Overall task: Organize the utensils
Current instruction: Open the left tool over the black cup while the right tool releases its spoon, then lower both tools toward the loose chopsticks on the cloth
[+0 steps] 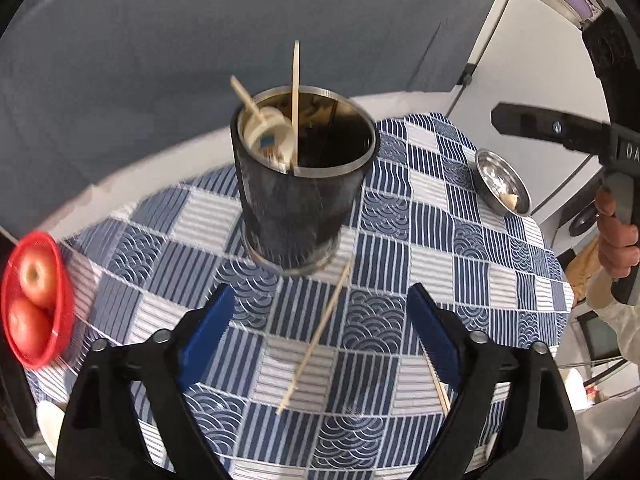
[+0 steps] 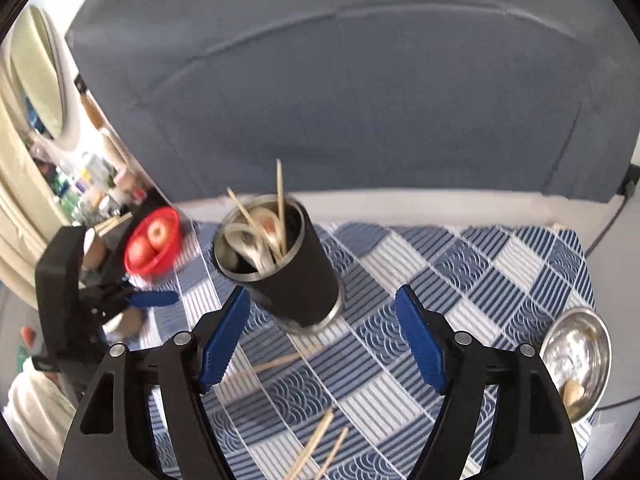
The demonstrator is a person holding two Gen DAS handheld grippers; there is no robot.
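The cup [image 1: 302, 176] stands upright on the checked cloth of the table [image 1: 424, 216]; it is a dark metal holder already carrying a white spoon [image 1: 268, 132] and two chopsticks [image 1: 295, 92] that lean on its rim. Loose chopsticks are left on the cloth: one chopstick [image 1: 316, 340] lies just in front of the cup's base, running from the foot of the cup toward the left gripper [image 1: 320, 340]; in the right wrist view two more sticks [image 2: 316, 444] lie nearer than the cup, between the blue pads, and another [image 2: 280, 362] lies close under the cup's base.

These sticks look light, thin, stiff and smooth; lying flat on soft cloth they will likely roll or slip aside, so a hold across the middle of the shaft, jaws square to it, seems the safest; a grip near one end would probably let the stick swing.

The left gripper is spread wide and holds nothing; the stick in front of the cup lies between its pads, touching neither. The right gripper [image 2: 320, 340] is likewise wide and empty, on the near side of the cup, whose base shows between its pads. A red bowl [image 1: 34, 300] of apples sits to the left of the cup; a steel dish [image 1: 502, 182] to its right, well apart.
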